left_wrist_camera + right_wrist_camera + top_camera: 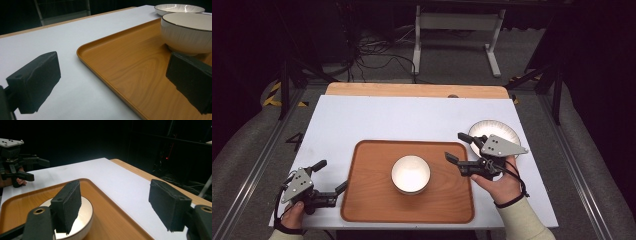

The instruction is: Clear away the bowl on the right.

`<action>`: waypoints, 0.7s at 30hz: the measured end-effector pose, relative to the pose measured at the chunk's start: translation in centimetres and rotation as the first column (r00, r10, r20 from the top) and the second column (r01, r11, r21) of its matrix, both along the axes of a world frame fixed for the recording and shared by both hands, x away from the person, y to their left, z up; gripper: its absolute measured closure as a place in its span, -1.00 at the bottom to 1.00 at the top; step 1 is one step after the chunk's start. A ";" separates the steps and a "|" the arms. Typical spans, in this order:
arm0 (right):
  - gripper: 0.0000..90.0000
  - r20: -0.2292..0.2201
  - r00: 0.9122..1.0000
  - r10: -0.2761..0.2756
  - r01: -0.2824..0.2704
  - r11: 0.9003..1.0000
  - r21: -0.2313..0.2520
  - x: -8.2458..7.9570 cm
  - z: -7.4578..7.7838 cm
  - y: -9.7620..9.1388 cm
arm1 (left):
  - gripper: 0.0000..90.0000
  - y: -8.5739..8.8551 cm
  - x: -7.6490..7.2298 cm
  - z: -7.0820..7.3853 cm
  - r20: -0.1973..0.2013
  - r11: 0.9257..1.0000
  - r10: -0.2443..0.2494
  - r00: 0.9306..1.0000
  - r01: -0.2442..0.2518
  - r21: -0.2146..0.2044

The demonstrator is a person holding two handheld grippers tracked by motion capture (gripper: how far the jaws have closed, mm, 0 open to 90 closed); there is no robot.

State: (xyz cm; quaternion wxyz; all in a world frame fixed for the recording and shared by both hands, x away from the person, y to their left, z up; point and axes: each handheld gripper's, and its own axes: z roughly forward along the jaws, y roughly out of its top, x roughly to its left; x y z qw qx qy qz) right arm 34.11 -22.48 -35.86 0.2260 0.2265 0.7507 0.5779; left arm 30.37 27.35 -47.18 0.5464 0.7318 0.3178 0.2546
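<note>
While on the tray [362, 200], bowl [410, 174] between both grippers' spread fingers [452, 157].

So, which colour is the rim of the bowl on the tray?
Dark, a thin line on the white bowl; the left gripper view shows it best.

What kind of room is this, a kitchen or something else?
Probably a lab or recording workspace, not a kitchen. A person holds a hand-held gripper in each hand over a white-covered table, loose cables lie on the floor behind, and metal frame rails flank the table.
</note>
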 end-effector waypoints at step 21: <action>-0.59 0.012 0.995 -0.104 0.104 0.994 0.030 -0.9 -0.4 -6.0 | -1.00 -0.1 0.1 0.0 -0.009 1.000 -0.001 1.000 0.001 0.000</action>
